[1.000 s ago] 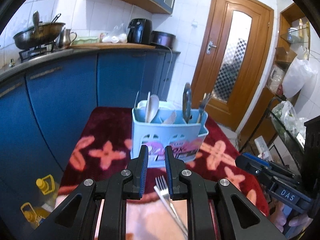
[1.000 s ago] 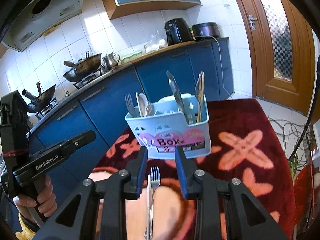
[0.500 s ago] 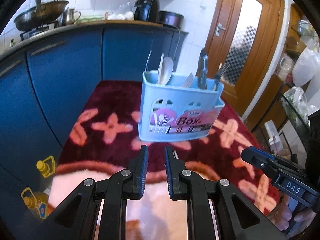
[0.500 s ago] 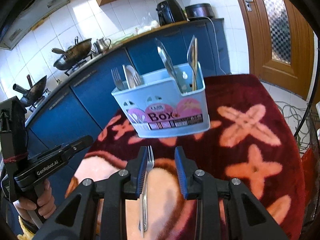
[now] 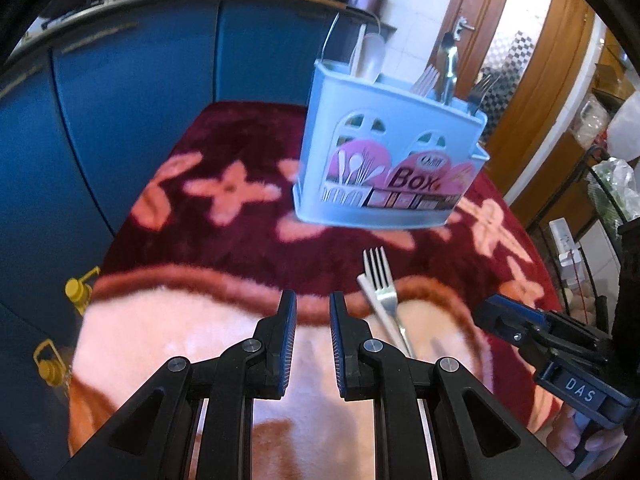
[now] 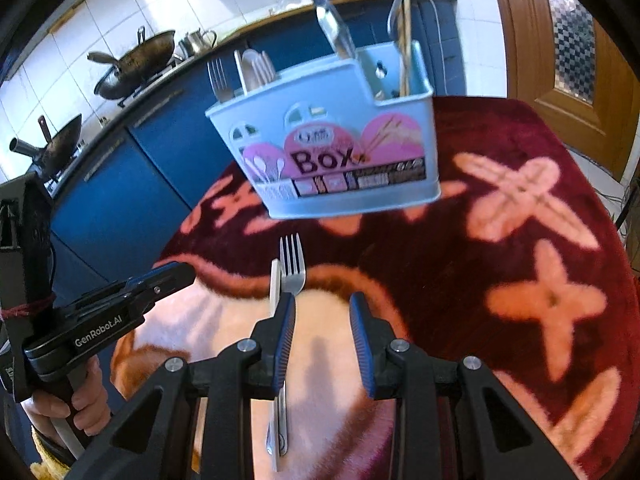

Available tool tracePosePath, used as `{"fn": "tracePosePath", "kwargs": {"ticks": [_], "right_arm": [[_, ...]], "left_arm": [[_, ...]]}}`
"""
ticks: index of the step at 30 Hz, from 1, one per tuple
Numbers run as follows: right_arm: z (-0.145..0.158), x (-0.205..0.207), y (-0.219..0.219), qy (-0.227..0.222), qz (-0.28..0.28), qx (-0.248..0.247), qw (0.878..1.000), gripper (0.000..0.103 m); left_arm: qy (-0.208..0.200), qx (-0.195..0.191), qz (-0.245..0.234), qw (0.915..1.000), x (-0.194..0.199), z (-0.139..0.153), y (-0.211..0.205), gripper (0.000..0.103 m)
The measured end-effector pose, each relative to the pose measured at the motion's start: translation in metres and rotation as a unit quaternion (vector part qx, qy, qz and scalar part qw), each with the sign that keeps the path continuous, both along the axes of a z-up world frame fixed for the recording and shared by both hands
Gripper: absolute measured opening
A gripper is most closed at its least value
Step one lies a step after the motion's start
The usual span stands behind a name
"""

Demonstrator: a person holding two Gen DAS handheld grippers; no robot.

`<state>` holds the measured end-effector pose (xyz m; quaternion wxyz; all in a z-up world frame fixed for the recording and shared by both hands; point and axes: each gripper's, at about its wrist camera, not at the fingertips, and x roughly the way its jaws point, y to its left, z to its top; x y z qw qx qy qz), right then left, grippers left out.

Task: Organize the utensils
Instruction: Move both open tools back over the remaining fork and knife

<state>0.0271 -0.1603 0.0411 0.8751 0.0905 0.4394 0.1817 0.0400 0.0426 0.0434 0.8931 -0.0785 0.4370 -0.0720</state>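
A light blue utensil box marked "Box" stands on the red flowered cloth; it also shows in the right wrist view. It holds forks, spoons and a ladle. A metal fork and a white flat utensil lie side by side on the cloth in front of the box. In the right wrist view the fork and the white utensil run under the left finger. My left gripper is open and empty, left of the fork. My right gripper is open and empty above the utensils' handles.
Blue kitchen cabinets stand behind the table, with woks on the counter. A wooden door is at the right. Yellow-capped bottles sit below the table's left edge. A wire rack with bags stands far right.
Both grippers have tilted down toward the cloth, so the box sits higher in both views. The fork and white utensil are back in the left wrist view. Both grippers stay open.
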Motion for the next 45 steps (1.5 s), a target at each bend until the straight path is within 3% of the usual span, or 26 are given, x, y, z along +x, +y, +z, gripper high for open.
{"fn": "tracePosePath", "kwargs": {"ticks": [9,19,39,41,45], "right_arm": [[-0.025,0.002,-0.006,0.03,-0.011,-0.004,0.999,0.031],[-0.028,-0.005,-0.019,0.028,-0.021,-0.003,0.999,0.031],[-0.033,-0.006,-0.031,0.03,-0.027,0.014,0.999,0.031],[-0.033,-0.006,-0.031,0.03,-0.027,0.014,0.999,0.031],[-0.033,-0.007,-0.031,0.029,-0.026,0.015,0.999,0.031]], "left_arm": [[0.039,-0.032,-0.024,0.9984,0.004,-0.02,-0.015,0.017],[0.068,-0.063,-0.049,0.9945,0.006,-0.029,-0.037,0.017],[0.086,-0.048,-0.056,0.9935,0.009,-0.043,-0.053,0.023],[0.087,-0.051,-0.056,0.9933,0.009,-0.043,-0.053,0.022],[0.093,-0.073,-0.062,0.991,0.007,-0.044,-0.049,0.011]]}}
